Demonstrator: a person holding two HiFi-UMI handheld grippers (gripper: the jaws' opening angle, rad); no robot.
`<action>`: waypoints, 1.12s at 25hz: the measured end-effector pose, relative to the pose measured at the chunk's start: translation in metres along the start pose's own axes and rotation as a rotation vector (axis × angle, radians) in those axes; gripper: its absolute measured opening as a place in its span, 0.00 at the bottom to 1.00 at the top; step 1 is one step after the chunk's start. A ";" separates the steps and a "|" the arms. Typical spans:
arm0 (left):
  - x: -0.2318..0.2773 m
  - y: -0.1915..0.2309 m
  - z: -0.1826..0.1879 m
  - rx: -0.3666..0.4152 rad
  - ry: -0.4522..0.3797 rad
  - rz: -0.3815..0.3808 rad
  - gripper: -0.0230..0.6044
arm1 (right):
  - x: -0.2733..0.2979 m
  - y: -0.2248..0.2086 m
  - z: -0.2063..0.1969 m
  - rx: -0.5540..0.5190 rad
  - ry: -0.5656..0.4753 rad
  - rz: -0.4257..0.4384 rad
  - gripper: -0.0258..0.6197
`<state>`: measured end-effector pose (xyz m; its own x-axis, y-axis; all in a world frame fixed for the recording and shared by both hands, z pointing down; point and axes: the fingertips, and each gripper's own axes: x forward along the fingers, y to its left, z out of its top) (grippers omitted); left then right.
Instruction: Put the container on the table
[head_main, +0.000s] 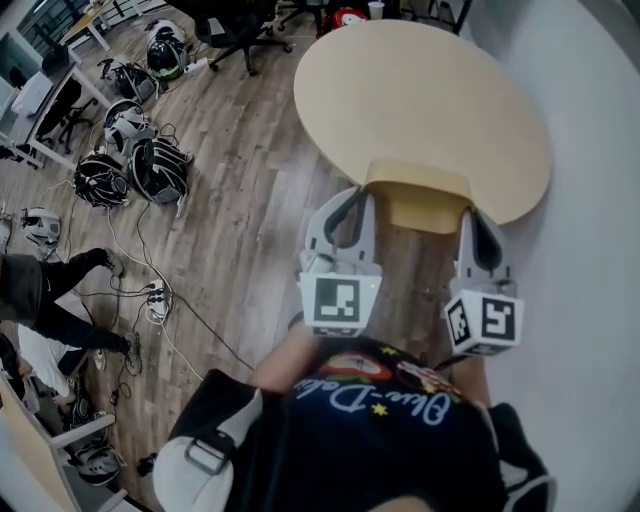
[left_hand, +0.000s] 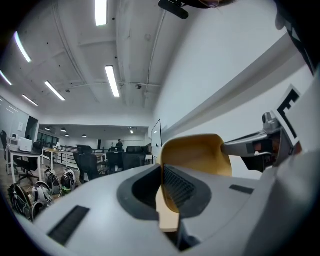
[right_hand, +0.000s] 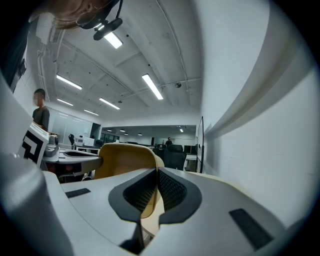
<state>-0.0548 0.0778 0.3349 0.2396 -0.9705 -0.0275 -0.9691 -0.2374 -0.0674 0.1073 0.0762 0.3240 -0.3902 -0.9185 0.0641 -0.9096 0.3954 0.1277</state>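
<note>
A tan, open-topped container (head_main: 420, 200) hangs between my two grippers, just in front of the round tan table (head_main: 420, 90) and above the wooden floor. My left gripper (head_main: 352, 205) is shut on the container's left rim, and my right gripper (head_main: 474, 222) is shut on its right rim. In the left gripper view the jaws (left_hand: 162, 175) pinch the thin wall of the container (left_hand: 197, 152), with the right gripper (left_hand: 260, 145) on its far side. In the right gripper view the jaws (right_hand: 156, 176) clamp the edge of the container (right_hand: 122, 160).
A white wall (head_main: 590, 250) runs close along the right. Helmets and bags (head_main: 130, 160) and cables (head_main: 160, 300) lie on the floor at left, beside a person's legs (head_main: 50, 290). An office chair (head_main: 235, 30) stands behind the table.
</note>
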 end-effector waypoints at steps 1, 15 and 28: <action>0.007 0.005 0.000 -0.005 -0.001 -0.007 0.07 | 0.008 0.000 0.001 -0.001 0.002 -0.008 0.06; 0.079 0.063 -0.011 -0.020 0.038 -0.148 0.06 | 0.082 0.013 0.005 0.011 0.030 -0.116 0.06; 0.136 0.058 -0.026 0.019 0.101 -0.195 0.06 | 0.126 -0.022 -0.007 0.026 0.063 -0.134 0.06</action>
<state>-0.0797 -0.0692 0.3530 0.4139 -0.9060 0.0882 -0.9036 -0.4207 -0.0805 0.0793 -0.0480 0.3364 -0.2556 -0.9604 0.1106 -0.9567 0.2677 0.1141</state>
